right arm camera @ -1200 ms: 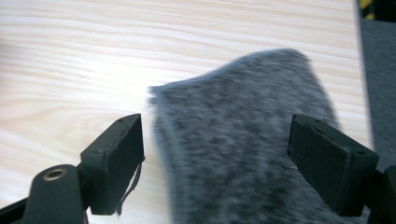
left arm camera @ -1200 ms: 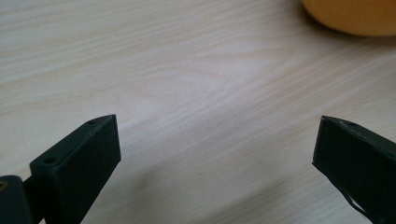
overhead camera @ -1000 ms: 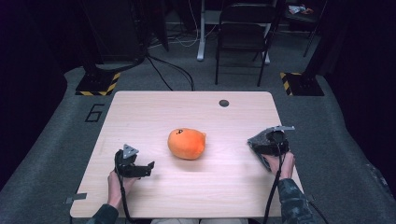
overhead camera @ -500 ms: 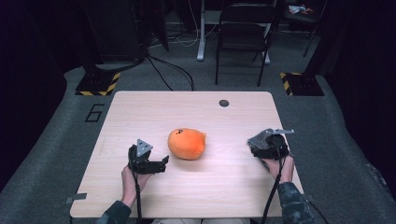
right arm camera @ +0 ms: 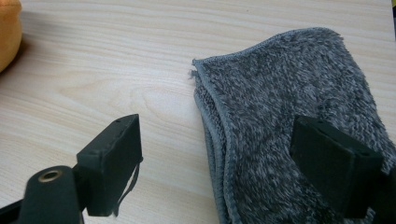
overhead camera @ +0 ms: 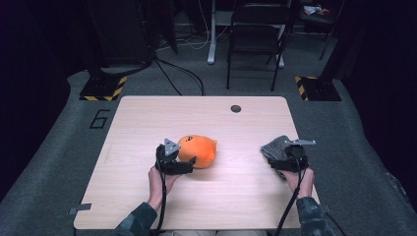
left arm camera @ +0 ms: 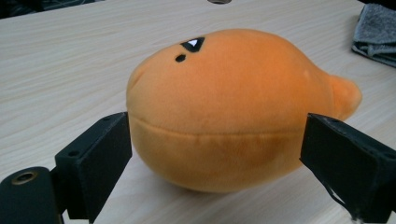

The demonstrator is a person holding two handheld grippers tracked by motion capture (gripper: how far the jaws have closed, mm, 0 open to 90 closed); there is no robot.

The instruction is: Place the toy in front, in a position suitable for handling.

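An orange plush toy (overhead camera: pixel 200 150) with a small black eye mark lies near the middle of the pale wooden table (overhead camera: pixel 147 123). My left gripper (overhead camera: pixel 189 163) has come up against its near left side. In the left gripper view the plush toy (left arm camera: pixel 224 112) sits between the black jaws of the left gripper (left arm camera: pixel 215 154). The jaws have just been closing and stand at its sides without denting it. A folded grey towel (overhead camera: pixel 274 147) lies at the right. My right gripper (right arm camera: pixel 224 163) hovers open over the towel (right arm camera: pixel 289 121), one jaw above it and one above bare wood.
A dark round grommet (overhead camera: pixel 236 108) sits in the table near its far edge. Beyond the table stand a black folding chair (overhead camera: pixel 255 29), cables on the floor and two yellow-and-black striped bases (overhead camera: pixel 103 88). A hand holds each gripper from the near edge.
The left hand has carried its gripper right and forward from the table's near left up to the plush toy, which now sits between its jaws. The right gripper has stayed over the towel.
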